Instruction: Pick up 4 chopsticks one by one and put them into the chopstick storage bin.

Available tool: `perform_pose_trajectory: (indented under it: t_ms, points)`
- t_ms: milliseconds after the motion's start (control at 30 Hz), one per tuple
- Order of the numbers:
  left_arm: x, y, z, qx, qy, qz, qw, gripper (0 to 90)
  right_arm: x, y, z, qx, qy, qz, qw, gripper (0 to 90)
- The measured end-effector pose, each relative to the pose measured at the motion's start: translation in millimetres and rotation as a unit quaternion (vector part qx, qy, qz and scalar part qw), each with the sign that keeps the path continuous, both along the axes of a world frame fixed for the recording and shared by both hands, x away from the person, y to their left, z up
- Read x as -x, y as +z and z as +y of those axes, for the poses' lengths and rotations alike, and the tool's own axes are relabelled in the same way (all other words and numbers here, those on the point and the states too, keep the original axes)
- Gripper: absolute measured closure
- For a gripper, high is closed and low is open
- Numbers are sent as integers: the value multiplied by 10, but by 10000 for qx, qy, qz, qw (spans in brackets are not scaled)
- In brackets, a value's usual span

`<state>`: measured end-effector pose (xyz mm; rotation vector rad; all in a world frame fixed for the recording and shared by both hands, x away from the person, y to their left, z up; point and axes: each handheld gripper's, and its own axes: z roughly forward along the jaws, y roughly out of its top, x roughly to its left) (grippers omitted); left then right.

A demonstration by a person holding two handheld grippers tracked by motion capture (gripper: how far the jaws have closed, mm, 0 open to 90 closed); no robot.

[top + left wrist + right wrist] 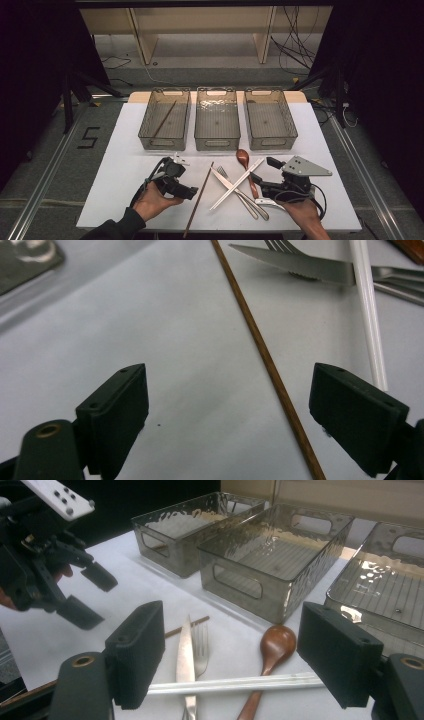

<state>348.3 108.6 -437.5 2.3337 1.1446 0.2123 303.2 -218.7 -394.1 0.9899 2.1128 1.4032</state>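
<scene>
Black jaws gape wide and empty on my left gripper point(192, 191), a thin brown wooden chopstick point(270, 365) between them; my right gripper point(235, 660) at three o'clock gapes likewise.

Dark sleeve point(112, 229), black grippers

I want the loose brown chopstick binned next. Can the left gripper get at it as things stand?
Probably yes. The left gripper is open, and the brown chopstick lies bare on the table between its jaws; the knife and white chopstick lie farther off.
</scene>
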Motion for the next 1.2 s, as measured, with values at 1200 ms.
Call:
perform_pose_trajectory:
  t_ms: [1200]
  points:
    - [67,-290,-250,-447,-645,199,9967,417,0,0,-4,10,-8,3,10000,278]
